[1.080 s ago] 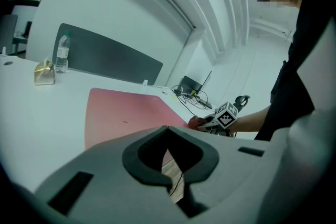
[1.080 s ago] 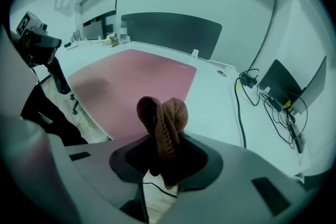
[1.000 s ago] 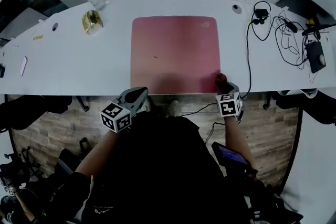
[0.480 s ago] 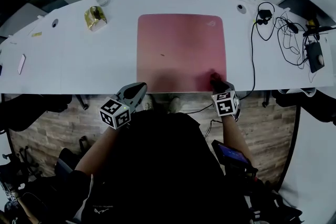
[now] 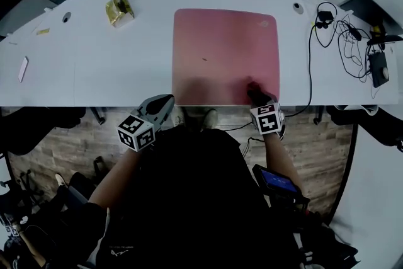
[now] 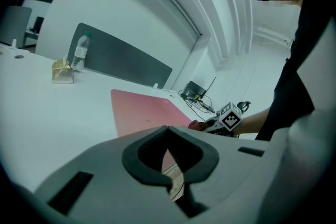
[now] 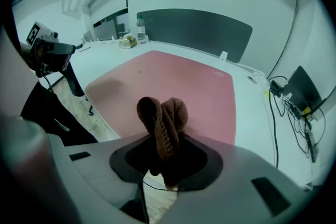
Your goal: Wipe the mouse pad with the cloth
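White desk [image 5: 94, 72] runs the width of the head view, with wood flooring below its near edge. A pink mouse pad [image 5: 223, 53] lies flat in the middle of it, a small gold box [image 5: 119, 11] sits well off to the far left, and a tangle of cables [image 5: 340, 34] lies to the right.

The right gripper [image 7: 165, 139] has its jaws clamped on a brown knitted cloth [image 7: 163, 118], which bulges out past the tips in a folded bunch. From above, that bunch [image 5: 255, 91] sits over the pad's near right corner; whether it presses on the surface is not clear. The left gripper [image 6: 167, 136] has its jaws closed together on nothing and hangs just off the desk's near edge, beside the pad's near left corner.

The cloth looks soft, light and floppy, so a deep pinch across the folds, as now, should keep it from slipping out under drag. The pad looks thin and flexible; it might creep or ripple on the smooth desk, so pressing down on a near corner with the free gripper could help.
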A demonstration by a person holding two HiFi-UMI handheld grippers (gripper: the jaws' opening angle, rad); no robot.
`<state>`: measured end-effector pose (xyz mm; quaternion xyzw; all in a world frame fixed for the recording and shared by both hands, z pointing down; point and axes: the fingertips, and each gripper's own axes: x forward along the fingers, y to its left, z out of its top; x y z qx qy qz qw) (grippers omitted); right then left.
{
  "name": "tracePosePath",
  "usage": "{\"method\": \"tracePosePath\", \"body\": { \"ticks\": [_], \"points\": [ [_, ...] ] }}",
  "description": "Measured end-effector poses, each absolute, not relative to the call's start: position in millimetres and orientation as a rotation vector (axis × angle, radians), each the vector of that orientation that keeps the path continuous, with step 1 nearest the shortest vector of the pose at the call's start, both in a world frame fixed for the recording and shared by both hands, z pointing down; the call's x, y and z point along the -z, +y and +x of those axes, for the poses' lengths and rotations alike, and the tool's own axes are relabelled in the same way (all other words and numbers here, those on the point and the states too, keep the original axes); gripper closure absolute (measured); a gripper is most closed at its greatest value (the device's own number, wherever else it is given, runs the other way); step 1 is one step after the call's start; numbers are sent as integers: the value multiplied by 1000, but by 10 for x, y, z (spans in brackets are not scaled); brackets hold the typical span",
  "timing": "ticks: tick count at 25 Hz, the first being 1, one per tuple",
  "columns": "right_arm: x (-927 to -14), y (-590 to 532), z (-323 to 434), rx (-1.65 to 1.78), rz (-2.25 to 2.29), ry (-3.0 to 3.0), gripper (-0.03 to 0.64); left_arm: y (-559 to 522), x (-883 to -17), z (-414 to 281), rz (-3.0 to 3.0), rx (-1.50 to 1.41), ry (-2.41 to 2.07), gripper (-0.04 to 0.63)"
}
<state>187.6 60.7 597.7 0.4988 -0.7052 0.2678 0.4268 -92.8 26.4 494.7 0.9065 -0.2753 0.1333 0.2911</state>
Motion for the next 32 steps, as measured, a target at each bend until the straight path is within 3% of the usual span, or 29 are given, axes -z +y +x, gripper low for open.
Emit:
{"method": "tracePosePath", "body": {
  "ticks": [32],
  "points": [
    [-5920, 288, -65, -774, 1008, -2016, 491, 314, -5083, -1810, 2384, -315, -804, 587]
  ]
}}
